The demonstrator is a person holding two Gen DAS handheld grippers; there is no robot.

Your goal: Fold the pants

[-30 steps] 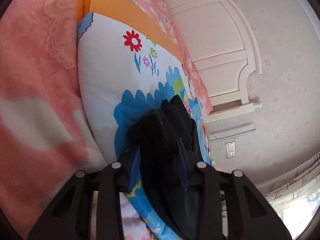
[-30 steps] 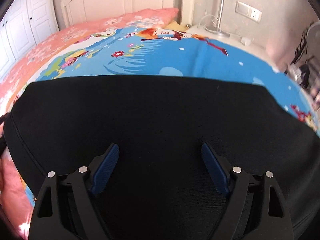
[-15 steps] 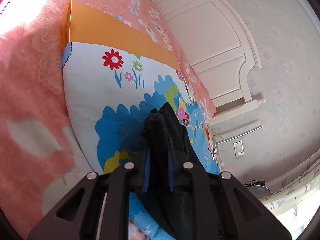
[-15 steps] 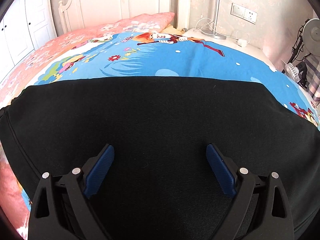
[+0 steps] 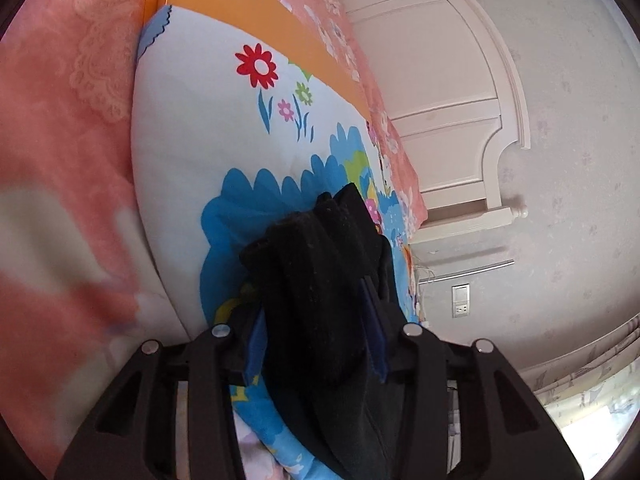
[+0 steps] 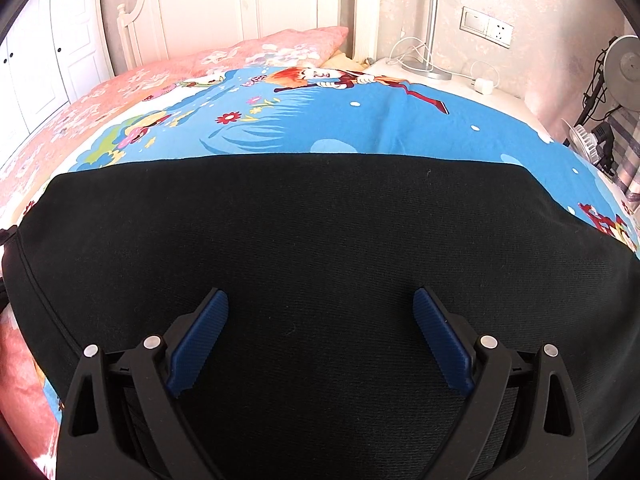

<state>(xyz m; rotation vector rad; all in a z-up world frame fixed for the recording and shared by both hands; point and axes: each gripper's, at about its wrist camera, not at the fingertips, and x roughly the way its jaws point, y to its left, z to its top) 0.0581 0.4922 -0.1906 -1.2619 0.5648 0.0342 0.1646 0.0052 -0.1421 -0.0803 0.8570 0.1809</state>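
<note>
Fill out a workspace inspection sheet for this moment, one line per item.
Surface: bed with cartoon quilt, pink bedding beside it.
Job's things: black pants lie flat across the quilt; one bunched end sits between the left pads.
Clutter: nothing seen on the bed.
Grippers: left hand-held gripper opening, fabric still between its jaws; right hand-held gripper open wide above the pants, holding nothing.
Cables: white cord and charger on the nightstand.
Surroundings: white headboard, wall socket, lamp, fan.
</note>
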